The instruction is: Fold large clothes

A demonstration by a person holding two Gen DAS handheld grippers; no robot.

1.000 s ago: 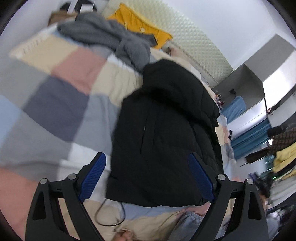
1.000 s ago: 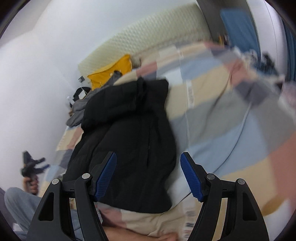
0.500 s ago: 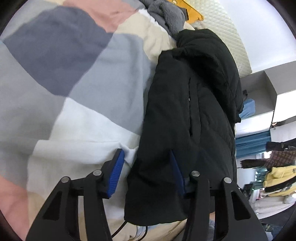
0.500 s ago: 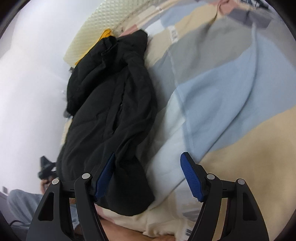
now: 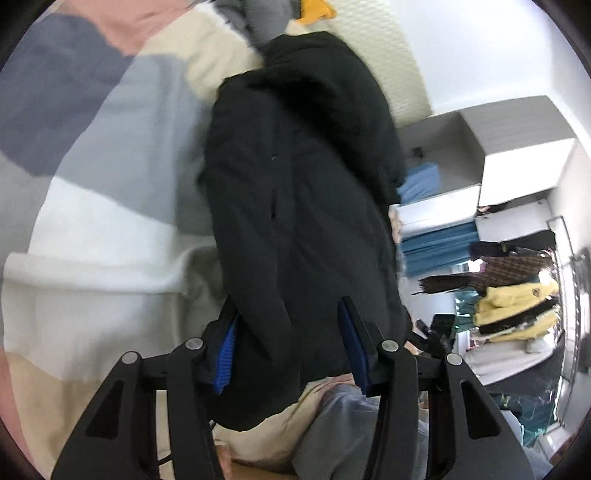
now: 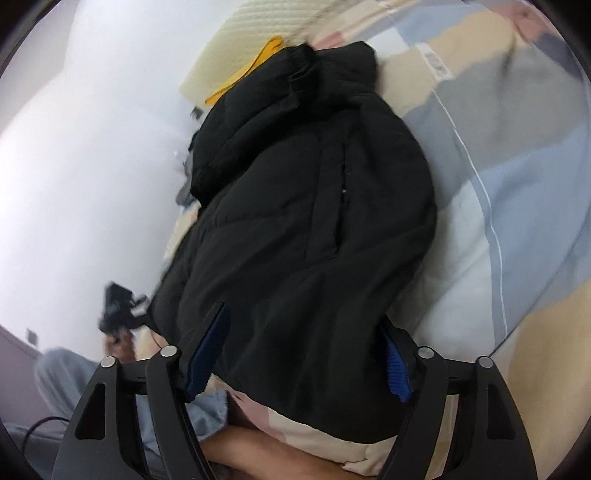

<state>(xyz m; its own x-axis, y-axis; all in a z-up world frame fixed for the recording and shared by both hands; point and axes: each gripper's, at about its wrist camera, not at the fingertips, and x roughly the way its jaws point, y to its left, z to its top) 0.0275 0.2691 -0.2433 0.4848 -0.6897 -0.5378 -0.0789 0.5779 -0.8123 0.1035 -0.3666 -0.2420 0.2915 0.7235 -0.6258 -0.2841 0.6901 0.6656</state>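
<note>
A black puffy jacket (image 5: 303, 206) lies lengthwise on the bed, hood at the far end and hem nearest me. My left gripper (image 5: 287, 309) is down at the hem's left corner. Its jaws are partly open, and jacket fabric fills the gap and covers part of the left pad (image 5: 224, 354). In the right wrist view the same jacket (image 6: 303, 206) fills the middle. My right gripper (image 6: 303, 314) straddles the hem's right corner, and its jaws are opening with the fabric between them. The right pad (image 6: 397, 373) sits at the jacket's outer edge.
A patchwork blanket (image 5: 92, 184) (image 6: 498, 192) covers the bed. A grey garment (image 5: 266, 18) and a yellow one (image 5: 314, 11) lie by the padded headboard. Hanging clothes (image 5: 517, 302) are at the right. A person's grey trouser leg (image 5: 351, 424) is below the hem.
Both grippers came down and forward to the jacket's near hem and now straddle its corners. The left jaws narrowed from wide a second ago, then held.
</note>
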